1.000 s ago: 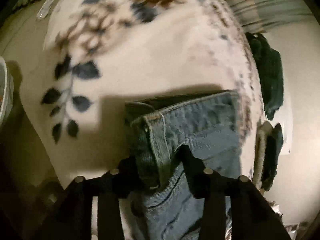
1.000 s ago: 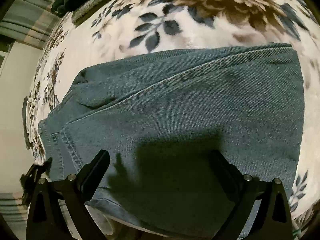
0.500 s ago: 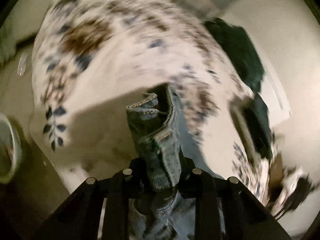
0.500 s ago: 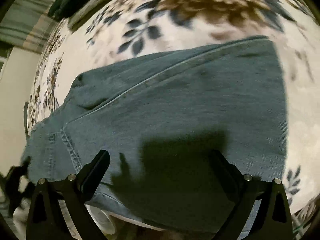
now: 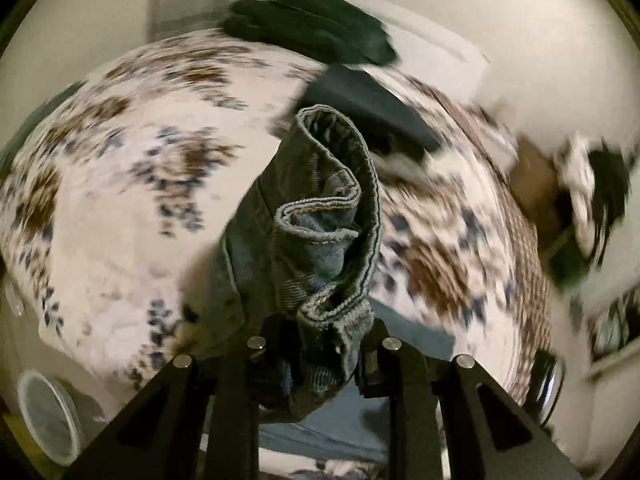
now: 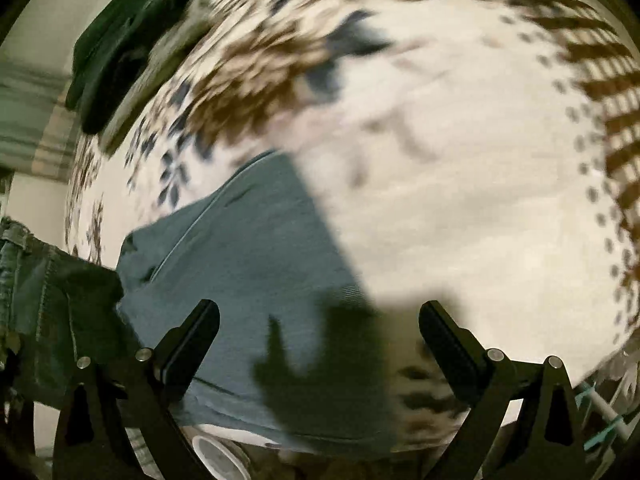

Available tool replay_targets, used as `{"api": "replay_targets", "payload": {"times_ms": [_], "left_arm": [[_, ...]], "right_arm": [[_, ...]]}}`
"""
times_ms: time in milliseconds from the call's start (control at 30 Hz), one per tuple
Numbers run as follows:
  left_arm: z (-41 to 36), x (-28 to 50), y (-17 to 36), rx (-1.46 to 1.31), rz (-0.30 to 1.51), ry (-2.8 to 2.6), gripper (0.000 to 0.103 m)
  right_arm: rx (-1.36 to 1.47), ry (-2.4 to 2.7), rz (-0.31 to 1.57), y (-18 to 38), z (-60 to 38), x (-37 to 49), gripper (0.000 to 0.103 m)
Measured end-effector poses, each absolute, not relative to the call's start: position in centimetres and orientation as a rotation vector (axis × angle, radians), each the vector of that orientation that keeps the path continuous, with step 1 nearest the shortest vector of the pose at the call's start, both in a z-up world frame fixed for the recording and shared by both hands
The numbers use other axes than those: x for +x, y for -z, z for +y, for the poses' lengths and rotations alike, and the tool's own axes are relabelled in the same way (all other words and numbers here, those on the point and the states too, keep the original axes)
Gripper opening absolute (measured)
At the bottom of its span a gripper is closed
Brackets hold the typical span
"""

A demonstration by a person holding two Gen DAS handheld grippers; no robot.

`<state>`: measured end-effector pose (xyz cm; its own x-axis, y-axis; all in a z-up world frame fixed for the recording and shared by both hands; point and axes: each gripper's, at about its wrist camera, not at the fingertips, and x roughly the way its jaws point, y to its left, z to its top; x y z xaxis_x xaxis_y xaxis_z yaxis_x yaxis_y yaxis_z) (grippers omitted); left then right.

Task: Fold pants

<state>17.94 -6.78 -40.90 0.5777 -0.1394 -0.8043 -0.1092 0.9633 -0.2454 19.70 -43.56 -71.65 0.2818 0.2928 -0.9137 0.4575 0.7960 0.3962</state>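
- Clearly, in the left wrist view, the left gripper (image 5: 320,344) has its jaws nearly together, clamped on a bunched hem of the jeans (image 5: 320,216), which rise off the floral bedspread (image 5: 120,200). Thick, stiff-seamed denim like this should hold firm at a doubled hem, though its weight will likely drag.
- From the right wrist view, the right gripper (image 6: 320,344) stands wide apart and empty above the flat denim panel (image 6: 248,264); a folded edge looks the best hold.

Blue denim pants (image 5: 320,216) — hem end bunched, lifted; rest flat on floral bedcover (image 6: 460,200).
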Motion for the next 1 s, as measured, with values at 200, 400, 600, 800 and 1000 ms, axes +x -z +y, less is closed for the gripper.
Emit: {"api": "replay_targets", "payload": {"times_ms": [200, 400, 600, 800, 1000], "left_arm": [[-15.4, 17.6, 44.5, -0.020, 1.046, 0.129, 0.018], [-20.5, 16.8, 49.4, 0.163, 1.153, 0.178, 0.018], [-22.1, 17.1, 51.1, 0.233, 1.189, 0.185, 0.018], [-22.6, 17.8, 51.1, 0.234, 1.262, 0.174, 0.024], [-22.7, 17.7, 49.2, 0.220, 1.312, 0.175, 0.047]], "right_arm": [[0.742, 0.193, 1.284, 71.8, -47.9, 17.0, 0.102], [0.759, 0.226, 1.280, 72.2, -49.6, 15.9, 0.102], [0.762, 0.226, 1.275, 71.8, -49.7, 16.1, 0.102], [0.763, 0.194, 1.269, 71.2, -48.5, 17.1, 0.102], [0.798, 0.122, 1.269, 71.0, -47.1, 17.9, 0.102]]}}
